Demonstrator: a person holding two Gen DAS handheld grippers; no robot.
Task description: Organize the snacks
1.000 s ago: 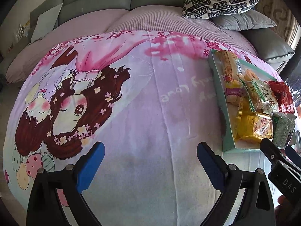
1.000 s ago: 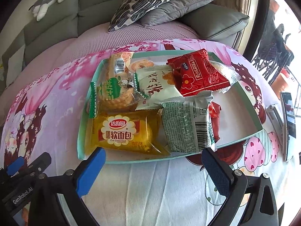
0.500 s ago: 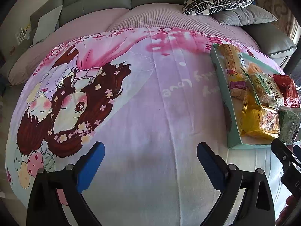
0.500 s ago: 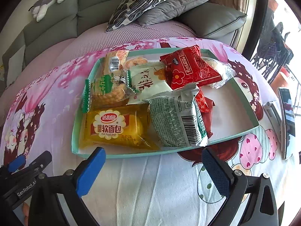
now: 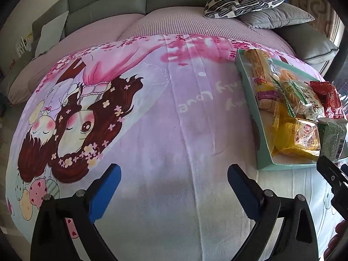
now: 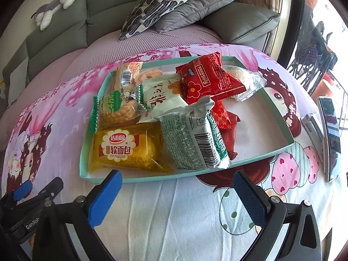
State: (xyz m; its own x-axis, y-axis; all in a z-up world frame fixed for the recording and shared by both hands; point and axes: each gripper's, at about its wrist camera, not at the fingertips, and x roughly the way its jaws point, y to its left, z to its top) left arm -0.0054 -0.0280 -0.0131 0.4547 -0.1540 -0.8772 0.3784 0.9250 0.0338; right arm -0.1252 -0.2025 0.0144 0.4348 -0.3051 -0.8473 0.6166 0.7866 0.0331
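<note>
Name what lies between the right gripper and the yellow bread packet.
Right wrist view: only the tray's teal front wall separates the right gripper from the yellow bread packet.

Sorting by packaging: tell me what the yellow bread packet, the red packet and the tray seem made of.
Yellow bread packet: glossy, partly see-through plastic film, shiny and creased. Red packet: printed plastic film with crimped ends, likely. Tray: probably matte cardboard, with thin flat teal walls and a white inside.

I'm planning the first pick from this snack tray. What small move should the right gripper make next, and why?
Probably ease the right gripper forward toward the yellow bread packet. Its jaws are open and empty, just short of the teal tray, and that packet lies nearest, against the near rim.
</note>
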